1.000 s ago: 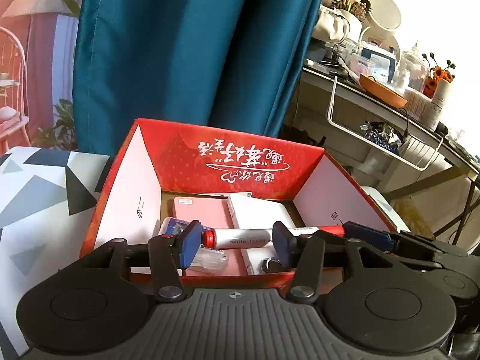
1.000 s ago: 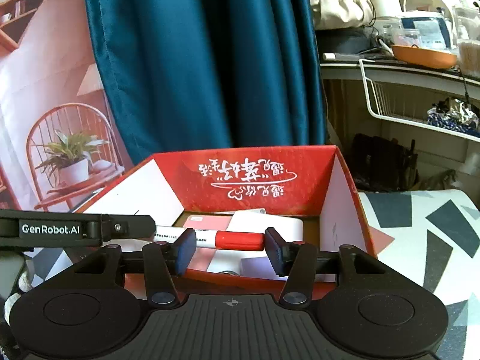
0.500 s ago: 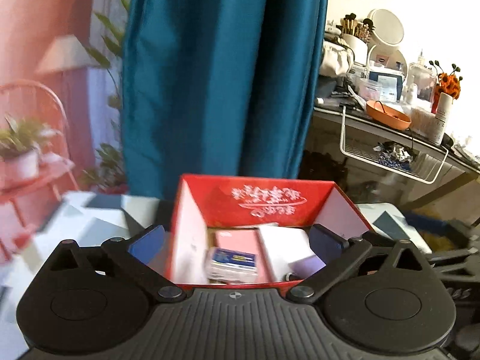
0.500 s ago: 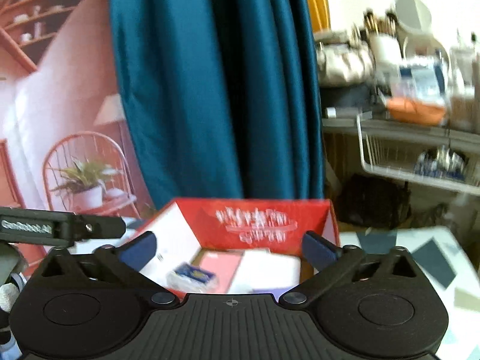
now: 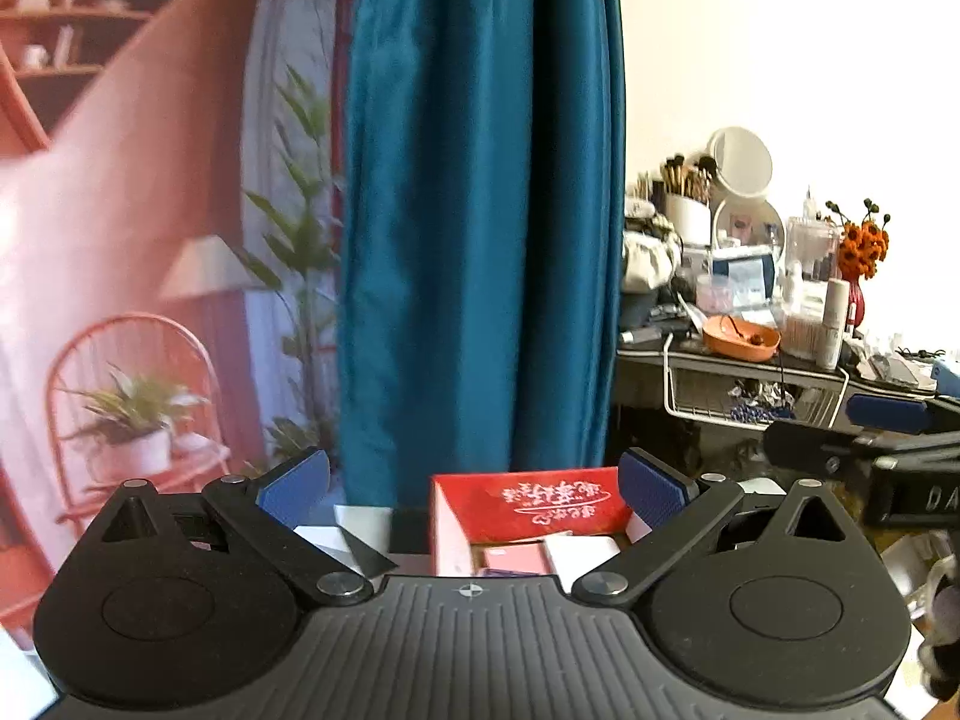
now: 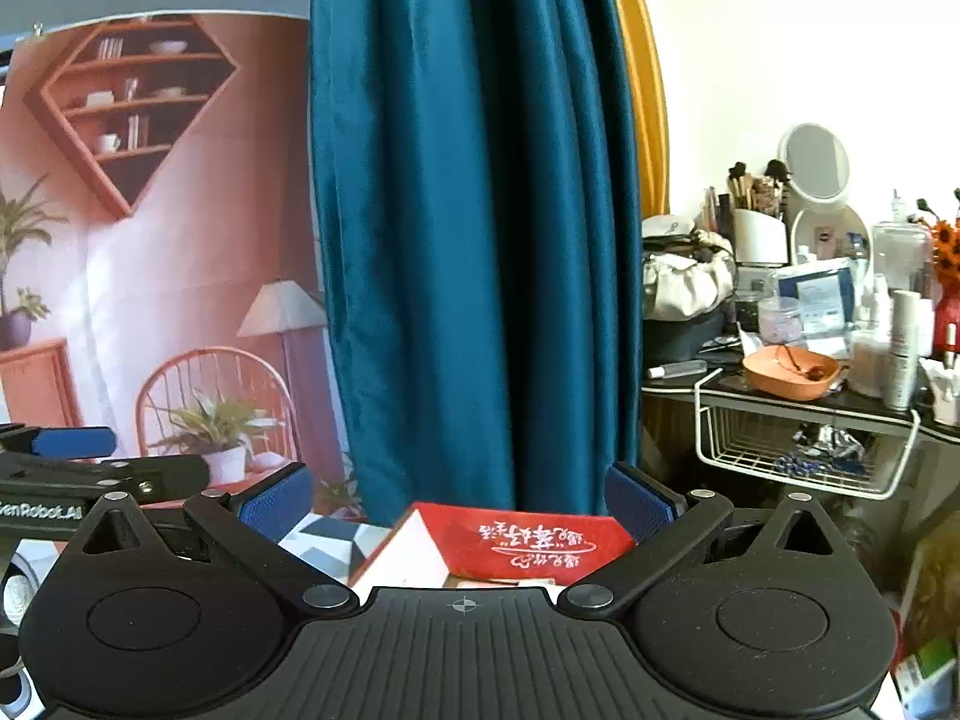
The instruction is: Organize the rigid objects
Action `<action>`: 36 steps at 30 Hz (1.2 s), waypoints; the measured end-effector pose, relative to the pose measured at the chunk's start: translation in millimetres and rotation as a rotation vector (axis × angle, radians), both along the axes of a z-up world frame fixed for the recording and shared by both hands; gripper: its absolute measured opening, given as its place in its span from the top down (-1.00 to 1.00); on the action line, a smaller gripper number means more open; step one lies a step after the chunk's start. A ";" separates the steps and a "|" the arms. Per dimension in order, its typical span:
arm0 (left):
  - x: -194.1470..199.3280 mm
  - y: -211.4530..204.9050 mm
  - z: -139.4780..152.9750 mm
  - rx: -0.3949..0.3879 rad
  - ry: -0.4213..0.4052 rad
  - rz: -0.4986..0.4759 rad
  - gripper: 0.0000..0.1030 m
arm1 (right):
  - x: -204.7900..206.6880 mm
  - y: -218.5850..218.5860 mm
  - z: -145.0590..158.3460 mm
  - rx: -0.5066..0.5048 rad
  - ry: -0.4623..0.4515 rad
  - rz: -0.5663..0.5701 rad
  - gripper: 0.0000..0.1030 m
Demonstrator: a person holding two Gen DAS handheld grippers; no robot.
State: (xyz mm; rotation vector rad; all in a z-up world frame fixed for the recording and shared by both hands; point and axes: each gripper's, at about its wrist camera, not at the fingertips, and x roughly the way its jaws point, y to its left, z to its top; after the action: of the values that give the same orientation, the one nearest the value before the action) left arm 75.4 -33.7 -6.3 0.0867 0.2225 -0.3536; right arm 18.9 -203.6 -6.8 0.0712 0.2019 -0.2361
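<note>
Left-wrist view: both tongs, left (image 5: 474,489) and right (image 6: 459,501), are hanging wide open and empty above the red box (image 5: 528,507), seemingly awaiting another item.

Both pictures are bright, like daytime. The white wall (image 5: 750,60) on the right glows so much it looks washed out. The blue curtain (image 6: 468,210) in the middle is darker, with soft dark folds. The left side of the left view is blurry, and the plant (image 5: 294,228) there looks smeared. The right view is sharper. Both pictures are round and bendy at the edges, with black corners.
</note>
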 end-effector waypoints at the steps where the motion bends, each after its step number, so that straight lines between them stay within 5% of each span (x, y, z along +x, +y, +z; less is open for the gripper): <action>1: -8.9 4.7 3.5 0.001 -0.003 0.012 -1.00 | -8.1 4.8 5.7 0.005 0.000 0.000 -0.99; 14: -70.8 42.9 3.5 -0.014 0.036 0.066 -1.00 | -82.9 55.9 17.7 -0.003 -0.012 -0.022 -0.99; 36: -81.5 48.9 -0.2 -0.015 0.040 0.140 -1.00 | -84.9 62.8 7.1 -0.034 0.020 -0.041 -0.99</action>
State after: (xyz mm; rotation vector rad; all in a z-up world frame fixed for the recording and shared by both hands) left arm -6.1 15.1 -6.5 0.0490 0.2636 -0.2174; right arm -66.0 -140.8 0.3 0.0398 0.2160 -0.2815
